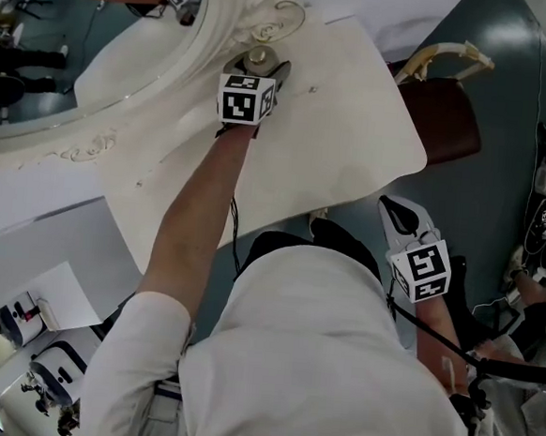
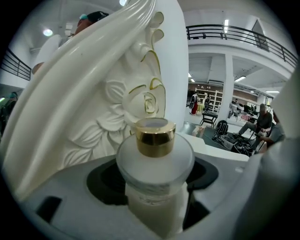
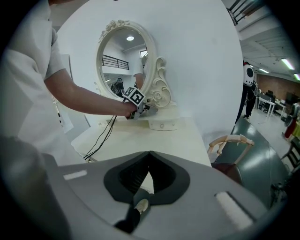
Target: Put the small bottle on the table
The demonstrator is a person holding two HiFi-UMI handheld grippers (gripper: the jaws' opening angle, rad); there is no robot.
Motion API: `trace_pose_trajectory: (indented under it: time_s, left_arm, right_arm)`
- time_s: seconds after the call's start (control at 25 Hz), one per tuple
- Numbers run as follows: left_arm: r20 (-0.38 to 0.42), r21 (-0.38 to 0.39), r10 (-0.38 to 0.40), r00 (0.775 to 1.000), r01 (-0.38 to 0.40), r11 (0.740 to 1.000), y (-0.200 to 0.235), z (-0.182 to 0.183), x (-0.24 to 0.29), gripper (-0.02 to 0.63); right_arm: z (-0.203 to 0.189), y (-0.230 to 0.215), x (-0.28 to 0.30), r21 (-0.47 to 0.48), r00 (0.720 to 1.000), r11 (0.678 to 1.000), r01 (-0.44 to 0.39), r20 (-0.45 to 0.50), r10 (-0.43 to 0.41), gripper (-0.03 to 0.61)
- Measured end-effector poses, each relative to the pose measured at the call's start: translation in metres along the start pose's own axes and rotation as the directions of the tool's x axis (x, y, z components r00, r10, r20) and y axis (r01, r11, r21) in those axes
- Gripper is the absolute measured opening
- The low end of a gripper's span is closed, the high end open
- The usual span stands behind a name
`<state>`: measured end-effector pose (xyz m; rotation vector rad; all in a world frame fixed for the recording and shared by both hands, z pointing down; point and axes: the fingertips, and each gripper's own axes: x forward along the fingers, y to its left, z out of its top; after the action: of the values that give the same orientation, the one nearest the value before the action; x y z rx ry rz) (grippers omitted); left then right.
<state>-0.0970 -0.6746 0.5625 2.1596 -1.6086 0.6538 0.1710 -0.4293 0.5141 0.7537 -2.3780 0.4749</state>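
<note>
The small bottle (image 2: 154, 159) is frosted white with a gold cap (image 2: 155, 137). It stands upright between the jaws of my left gripper (image 2: 154, 192), which is shut on its body. In the head view the left gripper (image 1: 257, 74) reaches to the back of the white table (image 1: 356, 115), with the bottle (image 1: 260, 59) close to the foot of the ornate mirror frame (image 1: 270, 19). Whether the bottle rests on a surface is hidden. My right gripper (image 1: 398, 211) hangs low off the table's right front, shut and empty, its jaws (image 3: 149, 157) meeting at their tips.
A round white carved mirror (image 3: 123, 56) stands at the table's back over a small drawer base (image 3: 163, 124). A chair with a brown seat (image 1: 446, 118) stands at the right of the table. A black cable (image 3: 101, 138) trails across the tabletop.
</note>
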Motion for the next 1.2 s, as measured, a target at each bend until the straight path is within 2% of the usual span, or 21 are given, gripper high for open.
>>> trace_pose_trajectory:
  time_s: [0.64,1.2]
  left_arm:
    - [0.028,0.035,0.028,0.999,-0.029,0.999,0.003,0.001,-0.001,0.353]
    - [0.08,0.002,0.01,0.997,-0.01,1.0,-0.005,-0.009,-0.073,0.37]
  right_arm:
    - [0.002,0.005,0.01,-0.001,1.0,1.0,-0.013,-0.006,0.013,0.002]
    - [0.011,0.034,0.017,-0.059,0.998,0.997,-0.055,0.015,0.056,0.002]
